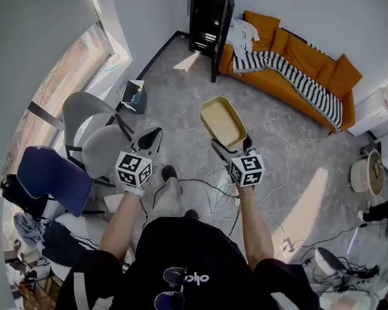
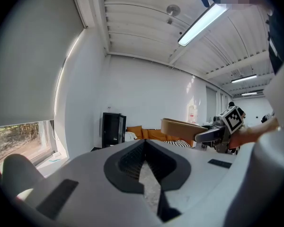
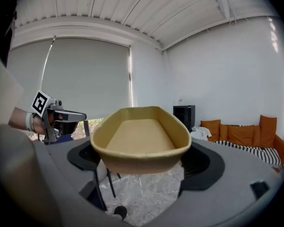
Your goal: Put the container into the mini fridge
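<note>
A tan oval container (image 1: 223,121) juts out in front of my right gripper (image 1: 230,149), which is shut on its near rim. In the right gripper view the container (image 3: 141,138) fills the middle, with a dark pad on each side of it. It is empty. My left gripper (image 1: 153,137) is held beside it at the left, its fingers drawn together on nothing. The black mini fridge (image 1: 210,15) stands against the far wall with its door (image 1: 221,41) swung open. It also shows as a small mini fridge (image 2: 112,129) in the left gripper view, and as a distant mini fridge (image 3: 184,117) past the container.
An orange sofa (image 1: 297,63) with a striped blanket runs along the far right wall beside the fridge. A grey chair (image 1: 94,134) and a blue chair (image 1: 52,176) stand at the left. Cables (image 1: 213,189) trail over the floor near the person's feet. A white pot (image 1: 365,173) sits at the right.
</note>
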The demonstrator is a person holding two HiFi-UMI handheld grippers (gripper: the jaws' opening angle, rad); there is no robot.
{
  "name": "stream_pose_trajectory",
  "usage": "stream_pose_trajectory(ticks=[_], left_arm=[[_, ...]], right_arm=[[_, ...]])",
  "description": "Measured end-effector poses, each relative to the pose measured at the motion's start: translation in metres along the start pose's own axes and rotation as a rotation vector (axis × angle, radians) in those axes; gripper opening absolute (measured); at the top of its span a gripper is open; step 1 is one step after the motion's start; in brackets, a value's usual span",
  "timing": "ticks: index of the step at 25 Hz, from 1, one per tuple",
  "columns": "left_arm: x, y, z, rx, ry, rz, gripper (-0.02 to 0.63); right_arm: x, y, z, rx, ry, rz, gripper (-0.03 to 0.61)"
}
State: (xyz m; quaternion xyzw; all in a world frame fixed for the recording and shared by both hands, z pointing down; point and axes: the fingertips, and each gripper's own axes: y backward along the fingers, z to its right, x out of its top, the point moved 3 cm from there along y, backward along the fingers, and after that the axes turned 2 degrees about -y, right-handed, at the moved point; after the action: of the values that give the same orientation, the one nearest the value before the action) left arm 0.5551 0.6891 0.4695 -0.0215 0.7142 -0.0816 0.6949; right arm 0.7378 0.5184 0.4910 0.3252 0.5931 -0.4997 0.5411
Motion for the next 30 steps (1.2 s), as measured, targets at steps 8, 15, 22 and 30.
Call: stream_pose_trajectory(ticks=[8,15,22,30], left_arm=[[0.005,-0.085,-0.073,-0.017,0.018,0.015,0.008],[0.027,-0.171,-0.17,-0.031,0.023,0.005,0.008],[0.04,-0.231,-0.253,-0.044,0.04,0.004,0.008],[0.042,-0.284,-0.32,-0.035,0.05,-0.005,0.008]], right_arm=[[0.021,-0.093,0.042,-0.011,0.01,-0.02,0.518],[0.055,-0.209,0.084,-0.033,-0.011,-0.034,0.518],[0.082,-0.312,0.102,-0.032,-0.017,-0.038,0.518],[0.105,-0.404,0.122,-0.003,0.0,-0.052,0.518]])
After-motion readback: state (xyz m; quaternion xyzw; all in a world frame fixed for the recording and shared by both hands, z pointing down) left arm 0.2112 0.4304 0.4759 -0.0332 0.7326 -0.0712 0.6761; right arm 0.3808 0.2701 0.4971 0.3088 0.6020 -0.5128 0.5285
